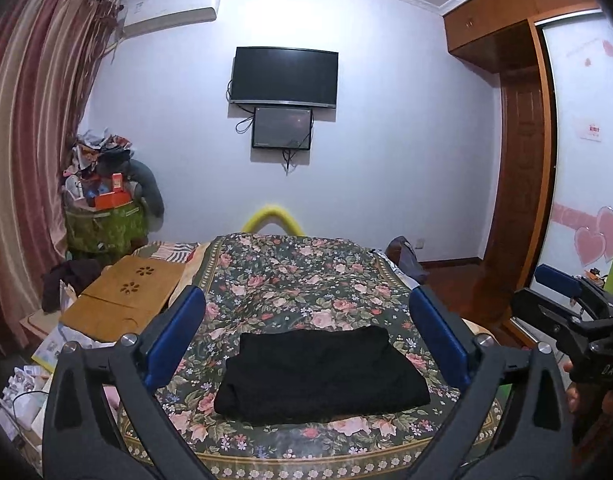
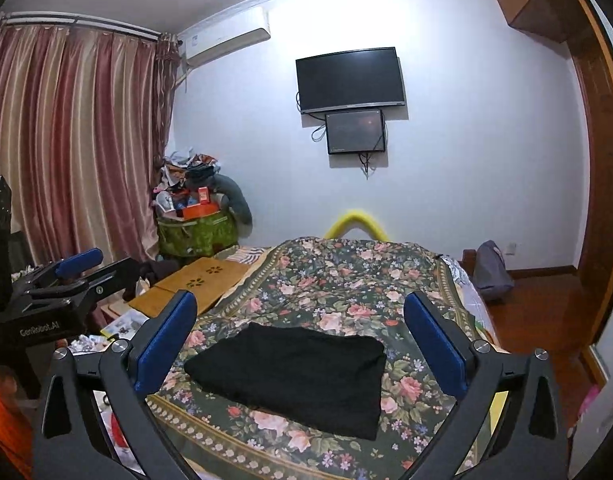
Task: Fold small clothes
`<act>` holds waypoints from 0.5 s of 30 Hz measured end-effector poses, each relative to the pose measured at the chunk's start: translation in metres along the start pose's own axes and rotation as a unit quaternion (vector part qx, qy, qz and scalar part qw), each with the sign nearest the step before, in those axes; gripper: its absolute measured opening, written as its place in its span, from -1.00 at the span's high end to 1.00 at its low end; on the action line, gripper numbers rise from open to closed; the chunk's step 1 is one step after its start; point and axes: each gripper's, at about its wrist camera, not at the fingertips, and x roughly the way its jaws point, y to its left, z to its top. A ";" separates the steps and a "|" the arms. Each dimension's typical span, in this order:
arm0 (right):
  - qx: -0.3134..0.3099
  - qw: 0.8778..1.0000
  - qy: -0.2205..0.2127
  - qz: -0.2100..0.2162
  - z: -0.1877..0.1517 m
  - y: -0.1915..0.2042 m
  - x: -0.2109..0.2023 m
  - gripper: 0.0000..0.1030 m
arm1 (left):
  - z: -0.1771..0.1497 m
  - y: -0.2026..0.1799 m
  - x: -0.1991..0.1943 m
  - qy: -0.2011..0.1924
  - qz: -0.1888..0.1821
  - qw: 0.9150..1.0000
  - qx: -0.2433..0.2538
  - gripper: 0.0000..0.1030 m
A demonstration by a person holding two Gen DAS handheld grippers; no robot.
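Observation:
A black garment (image 1: 322, 376) lies folded into a flat rectangle on the floral bedspread (image 1: 290, 276); it also shows in the right wrist view (image 2: 294, 376). My left gripper (image 1: 306, 320) is open and empty, held above and short of the garment, its blue pads wide apart. My right gripper (image 2: 300, 320) is open and empty too, hovering over the garment's near side. Each gripper appears at the edge of the other's view: the right one (image 1: 562, 292), the left one (image 2: 82, 268).
A folded wooden lap table (image 1: 126, 296) lies on the bed's left side, with clutter below it. A green bag piled with things (image 1: 102, 224) stands by the curtain. A wardrobe (image 1: 522, 160) is on the right. A TV (image 1: 284, 76) hangs on the far wall.

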 end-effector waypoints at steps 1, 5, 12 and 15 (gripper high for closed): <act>0.000 1.000 0.000 0.000 -0.003 0.001 -0.002 -1.00 | 0.000 0.000 0.000 0.000 0.000 1.000 -0.001 -0.99; 0.001 1.000 0.000 0.002 -0.004 0.002 -0.004 -1.00 | 0.001 -0.001 -0.001 -0.002 0.002 1.000 -0.001 -0.99; 0.001 1.000 0.003 0.003 -0.004 0.002 -0.004 -1.00 | 0.000 -0.004 -0.003 -0.003 0.000 1.000 0.003 -0.99; -0.001 1.000 0.003 0.001 -0.004 0.002 -0.005 -1.00 | 0.001 -0.005 -0.003 -0.003 0.000 1.000 0.005 -0.99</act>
